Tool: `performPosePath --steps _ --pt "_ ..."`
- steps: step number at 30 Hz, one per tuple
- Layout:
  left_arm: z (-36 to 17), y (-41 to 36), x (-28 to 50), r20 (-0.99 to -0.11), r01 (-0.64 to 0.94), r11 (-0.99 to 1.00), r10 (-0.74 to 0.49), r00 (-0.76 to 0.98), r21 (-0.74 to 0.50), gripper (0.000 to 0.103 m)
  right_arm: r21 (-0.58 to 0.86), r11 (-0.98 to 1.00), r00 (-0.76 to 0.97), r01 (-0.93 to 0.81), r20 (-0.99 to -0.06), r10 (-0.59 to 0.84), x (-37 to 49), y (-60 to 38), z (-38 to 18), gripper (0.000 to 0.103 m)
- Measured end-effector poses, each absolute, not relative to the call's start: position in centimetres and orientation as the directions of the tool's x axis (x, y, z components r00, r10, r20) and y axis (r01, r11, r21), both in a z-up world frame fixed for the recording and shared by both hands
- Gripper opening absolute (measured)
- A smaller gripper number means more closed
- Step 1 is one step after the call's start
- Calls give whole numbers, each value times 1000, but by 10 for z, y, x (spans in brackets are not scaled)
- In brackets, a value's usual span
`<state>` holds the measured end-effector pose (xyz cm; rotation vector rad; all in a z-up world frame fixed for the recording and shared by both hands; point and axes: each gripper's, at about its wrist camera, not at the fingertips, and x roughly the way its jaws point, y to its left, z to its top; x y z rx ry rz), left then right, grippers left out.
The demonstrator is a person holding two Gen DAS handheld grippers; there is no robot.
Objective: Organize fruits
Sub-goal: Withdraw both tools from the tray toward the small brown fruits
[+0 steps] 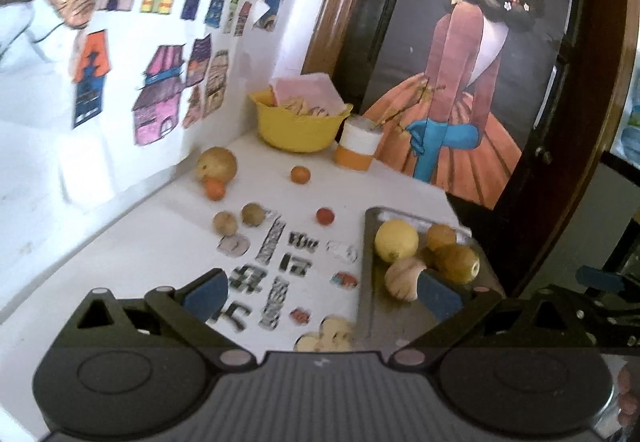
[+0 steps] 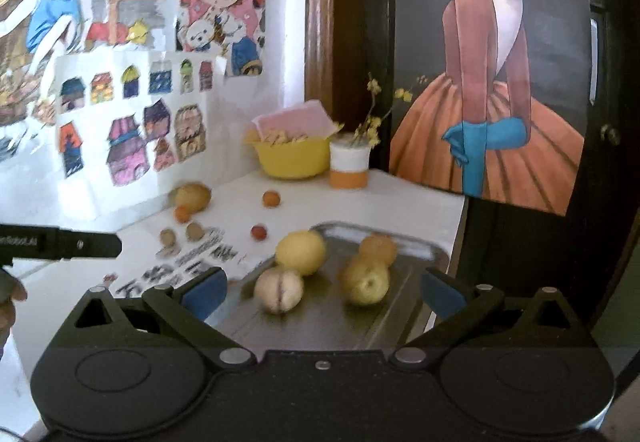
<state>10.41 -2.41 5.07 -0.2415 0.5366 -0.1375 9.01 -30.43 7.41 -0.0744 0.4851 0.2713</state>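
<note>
A metal tray (image 1: pixel 367 282) (image 2: pixel 320 326) on the white table's right side holds a yellow lemon (image 1: pixel 396 240) (image 2: pixel 301 252), a pale peach (image 1: pixel 402 278) (image 2: pixel 279 290), a green pear (image 1: pixel 458 264) (image 2: pixel 366 280) and an orange-brown fruit (image 1: pixel 440 236) (image 2: pixel 378 248). Loose on the table lie a large yellow fruit (image 1: pixel 217 163) (image 2: pixel 193 197), two small oranges (image 1: pixel 215 189) (image 1: pixel 300 174), a red fruit (image 1: pixel 325 215) (image 2: pixel 259 232) and two brown fruits (image 1: pixel 225 222) (image 1: pixel 253 214). My left gripper (image 1: pixel 322 296) is open and empty above the table beside the tray. Over the tray's near end, my right gripper (image 2: pixel 323 294) is open and empty.
A yellow bowl (image 1: pixel 298 131) (image 2: pixel 292 159) with snacks and a pink card stands in the back corner, next to an orange-and-white cup (image 1: pixel 358 147) (image 2: pixel 348 165). Paper cut-outs (image 1: pixel 276 266) lie flat on the table. Drawings cover the left wall; a framed painting (image 1: pixel 460 81) leans behind the tray.
</note>
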Motion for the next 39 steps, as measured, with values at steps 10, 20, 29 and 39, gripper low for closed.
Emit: performPosePath --steps 10,20,29,39 --pt "31 8 71 -570 74 971 -193 799 -225 103 25 930 721 -367 -624 301 47 -259 52 102" --pt "22 47 65 -607 -6 976 -132 784 -219 102 79 887 657 -455 -642 394 61 -206 48 102" --pt "32 63 89 -602 -50 980 -78 795 -192 102 170 871 626 -460 -634 454 108 -178 50 102" --pt "38 58 140 -631 -96 982 -29 775 -162 103 169 852 624 -495 -614 484 176 -178 54 102"
